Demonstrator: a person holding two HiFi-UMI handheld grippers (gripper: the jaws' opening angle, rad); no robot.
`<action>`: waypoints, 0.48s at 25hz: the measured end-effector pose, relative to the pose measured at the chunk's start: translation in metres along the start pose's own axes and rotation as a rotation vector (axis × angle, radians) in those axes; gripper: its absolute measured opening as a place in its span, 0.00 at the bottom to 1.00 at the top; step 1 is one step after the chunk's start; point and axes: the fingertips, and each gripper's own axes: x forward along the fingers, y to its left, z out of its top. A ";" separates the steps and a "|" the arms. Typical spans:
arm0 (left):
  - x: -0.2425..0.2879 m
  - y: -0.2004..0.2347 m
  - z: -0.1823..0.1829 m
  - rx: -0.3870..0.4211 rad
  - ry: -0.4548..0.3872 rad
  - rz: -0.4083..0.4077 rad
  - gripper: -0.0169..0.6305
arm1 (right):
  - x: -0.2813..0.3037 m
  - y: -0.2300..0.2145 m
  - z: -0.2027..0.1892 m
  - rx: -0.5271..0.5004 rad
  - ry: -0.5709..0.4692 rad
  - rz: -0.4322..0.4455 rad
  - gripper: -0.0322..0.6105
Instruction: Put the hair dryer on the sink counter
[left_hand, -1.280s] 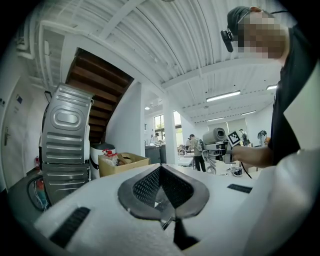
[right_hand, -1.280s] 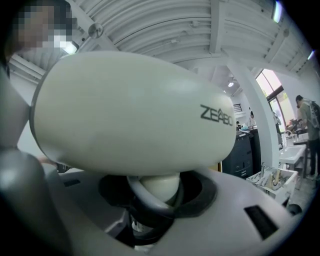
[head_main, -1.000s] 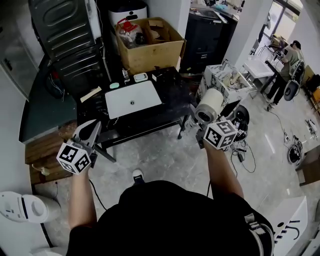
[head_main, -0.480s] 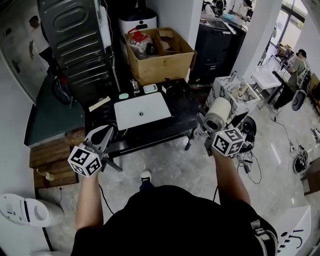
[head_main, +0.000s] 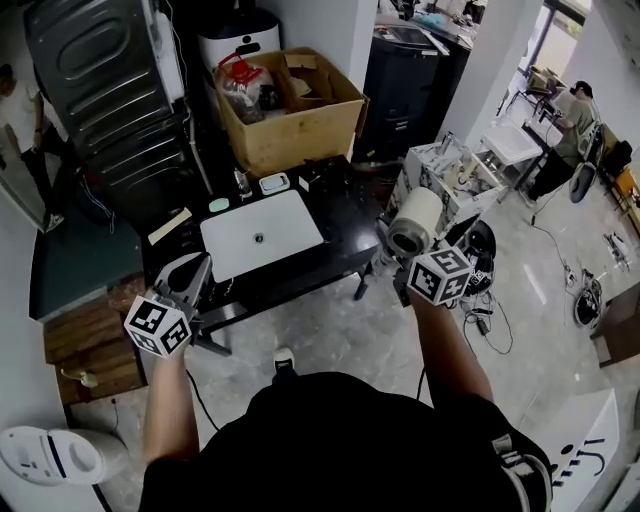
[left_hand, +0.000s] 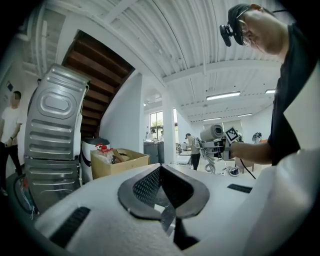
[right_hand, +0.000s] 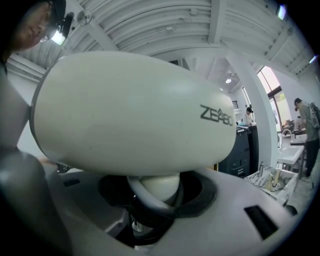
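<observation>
Dark and cluttered, the sink surface (head_main: 340, 215) stood ahead of the person, with a white basin (head_main: 260, 235) set into its top and an open cardboard box (head_main: 290, 105) behind it. A ribbed grey metal panel (head_main: 100, 90) stood at the back left. The hair dryer (head_main: 415, 222) was not on the surface: it hung in the air just off the right end, over the pale floor (head_main: 340, 330). The right tongs (head_main: 392, 255) gripped it by the handle, and the cream barrel lay level above the jaws, with grey lettering on its side in the right gripper view. The left tongs (head_main: 188, 282) were closed and empty, their pads meeting at the tips. They were held level near the front left corner of the surface.
</observation>
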 end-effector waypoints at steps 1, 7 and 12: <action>0.008 0.007 -0.003 -0.005 0.001 -0.006 0.05 | 0.008 -0.004 -0.002 0.004 0.006 -0.005 0.34; 0.050 0.053 -0.019 -0.025 0.021 -0.040 0.05 | 0.057 -0.028 -0.006 0.013 0.031 -0.033 0.34; 0.091 0.095 -0.031 -0.048 0.046 -0.063 0.05 | 0.099 -0.050 -0.011 0.039 0.059 -0.050 0.34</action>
